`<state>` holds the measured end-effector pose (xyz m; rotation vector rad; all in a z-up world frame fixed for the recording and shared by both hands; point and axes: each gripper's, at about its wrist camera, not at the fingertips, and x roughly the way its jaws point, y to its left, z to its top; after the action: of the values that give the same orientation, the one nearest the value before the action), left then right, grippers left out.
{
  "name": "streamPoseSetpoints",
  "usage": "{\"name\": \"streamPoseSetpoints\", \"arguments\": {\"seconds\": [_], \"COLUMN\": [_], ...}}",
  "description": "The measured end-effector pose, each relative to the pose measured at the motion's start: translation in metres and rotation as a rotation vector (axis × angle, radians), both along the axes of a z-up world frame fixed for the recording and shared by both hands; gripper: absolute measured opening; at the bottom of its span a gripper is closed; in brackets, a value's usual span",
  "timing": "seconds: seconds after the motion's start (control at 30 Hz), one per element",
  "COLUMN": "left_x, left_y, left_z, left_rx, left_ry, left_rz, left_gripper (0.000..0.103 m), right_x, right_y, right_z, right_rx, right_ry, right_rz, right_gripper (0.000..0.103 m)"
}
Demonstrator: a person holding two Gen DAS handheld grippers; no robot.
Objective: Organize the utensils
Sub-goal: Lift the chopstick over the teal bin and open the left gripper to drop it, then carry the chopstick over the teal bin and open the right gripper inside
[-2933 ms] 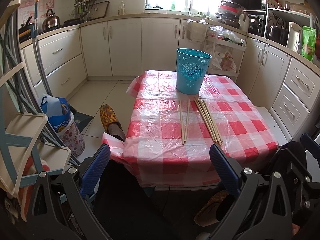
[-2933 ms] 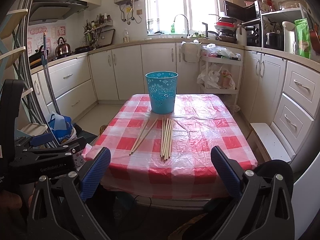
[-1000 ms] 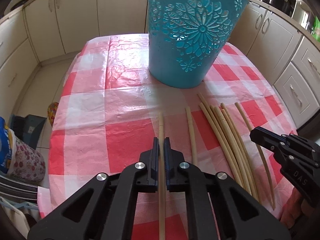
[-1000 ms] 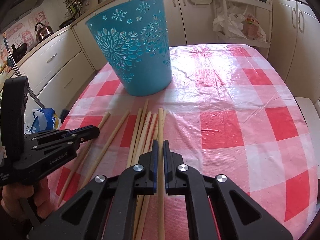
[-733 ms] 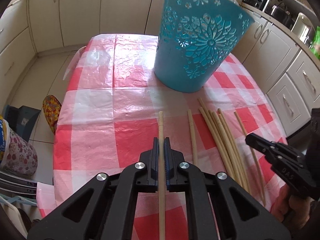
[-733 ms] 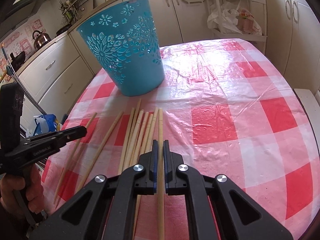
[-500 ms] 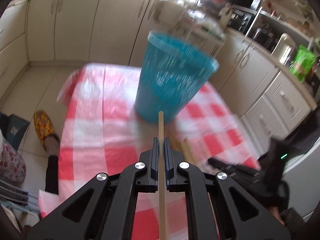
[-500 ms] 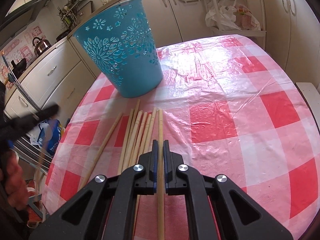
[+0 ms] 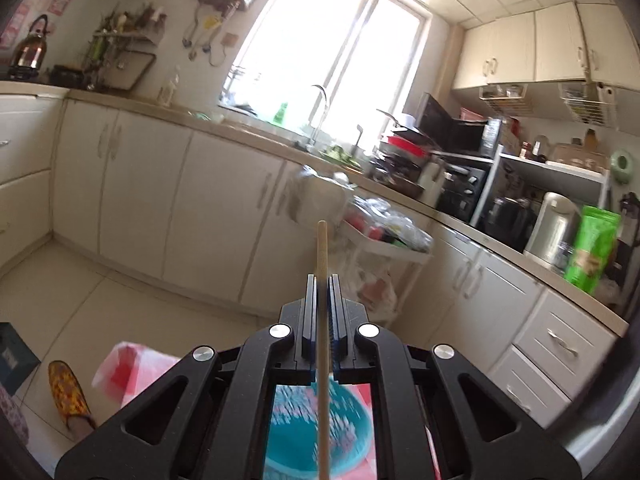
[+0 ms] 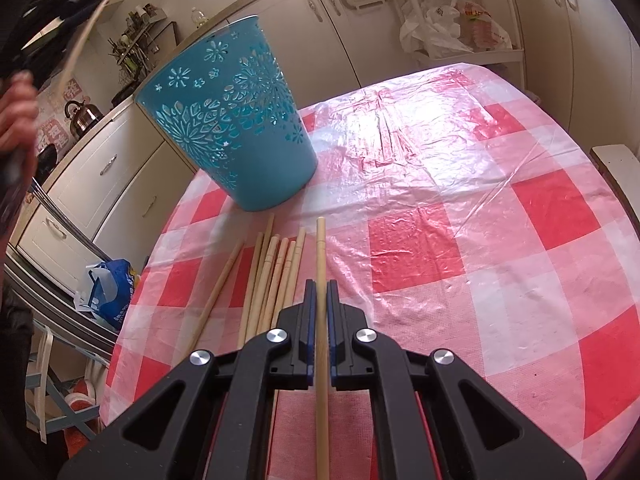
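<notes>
My left gripper (image 9: pixel 321 280) is shut on a long wooden chopstick (image 9: pixel 321 248), raised well above the table and pointing at the cabinets. The teal cut-out basket (image 9: pixel 320 432) shows blurred below it, through the gripper frame. In the right wrist view my right gripper (image 10: pixel 320 284) is shut on another chopstick (image 10: pixel 321 248) low over the checked tablecloth (image 10: pixel 460 208). Several loose chopsticks (image 10: pixel 276 272) lie just left of it, in front of the teal basket (image 10: pixel 228 128). The left gripper with its chopstick (image 10: pixel 86 36) appears high at the top left, held by a hand (image 10: pixel 16 116).
White cabinets (image 9: pixel 200 208) and a cluttered counter with a sink run behind the table. A wire rack with bags (image 10: pixel 452 28) stands beyond the table's far edge. A slipper (image 9: pixel 68 396) and a blue bag (image 10: pixel 110 292) lie on the floor at the left.
My left gripper has lifted its chopstick off the table and tilted up from the cloth toward the cabinets. The right gripper has stayed low, shut on its chopstick, shifting only slightly.
</notes>
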<state>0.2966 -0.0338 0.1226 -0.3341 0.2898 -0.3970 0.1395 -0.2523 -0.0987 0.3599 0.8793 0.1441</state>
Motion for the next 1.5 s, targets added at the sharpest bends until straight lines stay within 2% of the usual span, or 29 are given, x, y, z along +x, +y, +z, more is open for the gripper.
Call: {"name": "streamPoseSetpoints", "arguments": {"seconds": [0.17, 0.3, 0.53, 0.7, 0.77, 0.83, 0.87, 1.0, 1.1, 1.33, 1.5], "left_x": [0.038, 0.051, 0.046, 0.035, 0.026, 0.013, 0.006, -0.028, -0.055, -0.087, -0.100], "left_y": [-0.010, -0.017, -0.022, -0.032, -0.035, -0.030, -0.025, 0.003, 0.031, 0.080, 0.097], "left_z": [-0.005, -0.022, -0.053, -0.072, -0.078, -0.081, -0.082, -0.088, -0.106, -0.177, -0.211], "left_rx": [-0.042, -0.034, 0.050, 0.179, 0.237, 0.265, 0.268, 0.231, 0.181, 0.095, 0.065], "left_ry": [-0.019, -0.003, 0.052, 0.118, 0.142, 0.143, 0.137, 0.122, 0.134, 0.321, 0.396], "left_rz": [0.098, 0.112, 0.080, 0.017, 0.000, 0.014, 0.027, 0.072, 0.116, 0.162, 0.178], "left_gripper": [0.005, 0.005, 0.005, 0.006, 0.015, 0.046, 0.050, 0.061, 0.069, 0.069, 0.069], "right_x": [0.001, 0.001, 0.002, 0.001, 0.001, -0.001, -0.001, -0.005, -0.006, 0.000, 0.012], "right_y": [0.000, 0.000, -0.001, -0.001, -0.002, -0.004, -0.005, -0.011, -0.015, -0.017, -0.012], "right_z": [-0.002, -0.003, -0.003, -0.003, -0.002, 0.001, 0.003, 0.018, 0.038, 0.091, 0.122], "right_rx": [0.019, 0.020, 0.022, 0.021, 0.024, 0.031, 0.036, 0.087, 0.126, 0.180, 0.188], "right_ry": [0.007, 0.013, 0.017, 0.011, 0.002, -0.014, -0.025, -0.089, -0.150, -0.281, -0.339], "right_rz": [0.005, 0.007, 0.001, -0.003, -0.003, -0.004, -0.005, -0.011, -0.012, -0.006, 0.010], "right_gripper": [0.006, 0.006, 0.006, 0.006, 0.006, 0.006, 0.006, 0.006, 0.006, 0.006, 0.006]}}
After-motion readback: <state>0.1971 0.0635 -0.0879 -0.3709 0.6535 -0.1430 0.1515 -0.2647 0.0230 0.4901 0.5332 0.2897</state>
